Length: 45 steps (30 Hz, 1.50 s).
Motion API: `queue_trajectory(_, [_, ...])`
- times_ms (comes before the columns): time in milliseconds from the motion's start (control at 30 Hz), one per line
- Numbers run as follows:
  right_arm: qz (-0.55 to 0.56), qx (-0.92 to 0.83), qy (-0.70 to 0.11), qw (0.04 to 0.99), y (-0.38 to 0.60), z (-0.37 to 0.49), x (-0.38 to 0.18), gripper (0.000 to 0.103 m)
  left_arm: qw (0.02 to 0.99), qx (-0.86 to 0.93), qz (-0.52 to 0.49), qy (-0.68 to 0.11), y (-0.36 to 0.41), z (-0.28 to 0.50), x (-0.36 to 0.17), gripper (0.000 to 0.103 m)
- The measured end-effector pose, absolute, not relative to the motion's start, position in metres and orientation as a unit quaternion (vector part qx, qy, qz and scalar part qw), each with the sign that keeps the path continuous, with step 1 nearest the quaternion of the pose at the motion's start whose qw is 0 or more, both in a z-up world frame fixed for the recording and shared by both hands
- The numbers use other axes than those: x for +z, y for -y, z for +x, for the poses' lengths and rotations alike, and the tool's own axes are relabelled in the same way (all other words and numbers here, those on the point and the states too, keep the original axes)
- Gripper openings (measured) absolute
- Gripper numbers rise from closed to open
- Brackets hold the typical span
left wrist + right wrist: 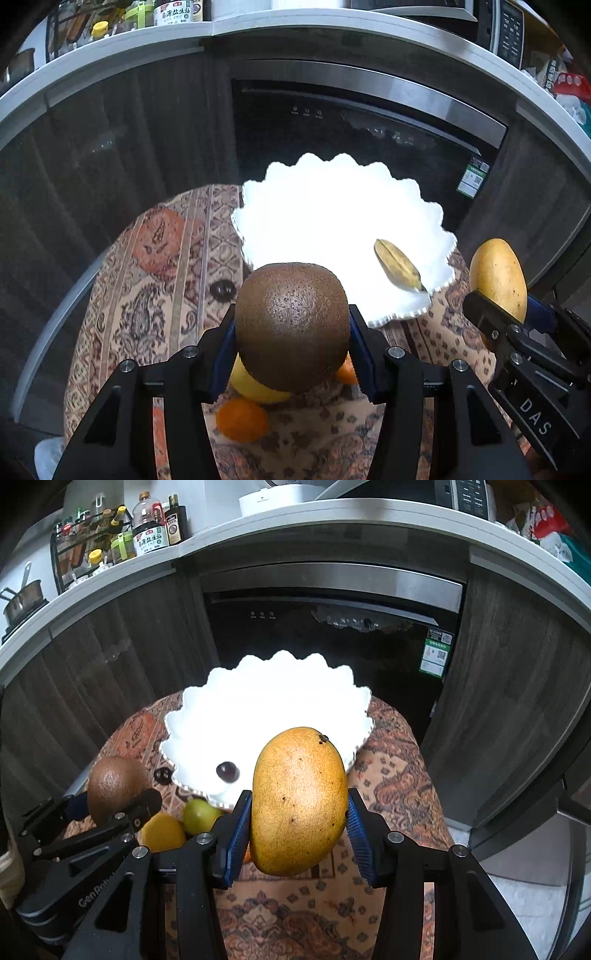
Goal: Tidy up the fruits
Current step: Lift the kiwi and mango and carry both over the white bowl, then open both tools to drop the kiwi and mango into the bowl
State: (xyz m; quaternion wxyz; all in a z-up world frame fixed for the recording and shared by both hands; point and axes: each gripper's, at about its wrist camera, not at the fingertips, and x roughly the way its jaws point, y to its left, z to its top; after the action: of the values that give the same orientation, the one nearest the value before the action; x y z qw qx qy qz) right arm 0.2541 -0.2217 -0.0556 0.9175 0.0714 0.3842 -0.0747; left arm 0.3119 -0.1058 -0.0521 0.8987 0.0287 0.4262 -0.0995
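Between the blue pads of the left gripper (pixel 291 332) sits a brown kiwi (pixel 291 325), pinched on both sides & held off the table, just in front of the white scalloped plate (pixel 332 221). Right gripper (pixel 297 823) pinches a yellow-orange mango (pixel 299 801) the same way, upright, stem end up, also lifted above the cloth & near the plate's front edge. Both grippers side by side, kiwi to the left of mango.

On the plate: a brownish leaf-shaped piece (pixel 397 265) near the right rim, and a dark round fruit (pixel 227 771), prob. a grape or cherry, near the front. Another dark round one (pixel 221 288) lies on the cloth just beside the plate's left edge.

Below the kiwi on the patterned tablecloth (pixel 155 295): a yellow fruit (pixel 255 387), an orange (pixel 242 419), a 2nd orange bit (pixel 347 371) partly hidden. Right view also shows a green fruit (pixel 201 814) next to the yellow one.

Behind the table: dark oven door (pixel 351 140), counter w/ bottles (pixel 151 528).
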Motion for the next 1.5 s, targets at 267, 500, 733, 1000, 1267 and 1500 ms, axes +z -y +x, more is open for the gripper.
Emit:
queue_trajectory(267, [0.075, -0.082, -0.386, 0.916, 0.234, 0.288, -0.059, 0.049, 0.899, -0.102, 0.032, -0.424, 0.113, 0.352, -0.051, 0.054])
queue_trajectory(500, [0.078, -0.089, -0.396, 0.911, 0.247, 0.317, -0.069, 0.049, 0.895, -0.104, 0.035, -0.433, 0.124, 0.385, -0.063, 0.054])
queue_trajectory(733, [0.081, -0.097, -0.407, 0.905, 0.259, 0.343, -0.083, 0.049, 0.889, -0.103, 0.029, -0.446, 0.129, 0.409, -0.079, 0.054])
queue_trajectory(1000, [0.082, -0.101, -0.415, 0.9, 0.265, 0.363, -0.094, 0.049, 0.883, -0.101, 0.03, -0.457, 0.133, 0.428, -0.091, 0.054])
queue_trajectory(1267, [0.063, -0.11, -0.403, 0.906, 0.262, 0.363, -0.086, 0.063, 0.893, -0.091, 0.043, -0.438, 0.134, 0.424, -0.083, 0.076])
queue_trajectory(1500, [0.068, -0.132, -0.384, 0.911, 0.264, 0.351, -0.062, 0.078, 0.912, -0.071, 0.052, -0.4, 0.123, 0.41, -0.046, 0.096])
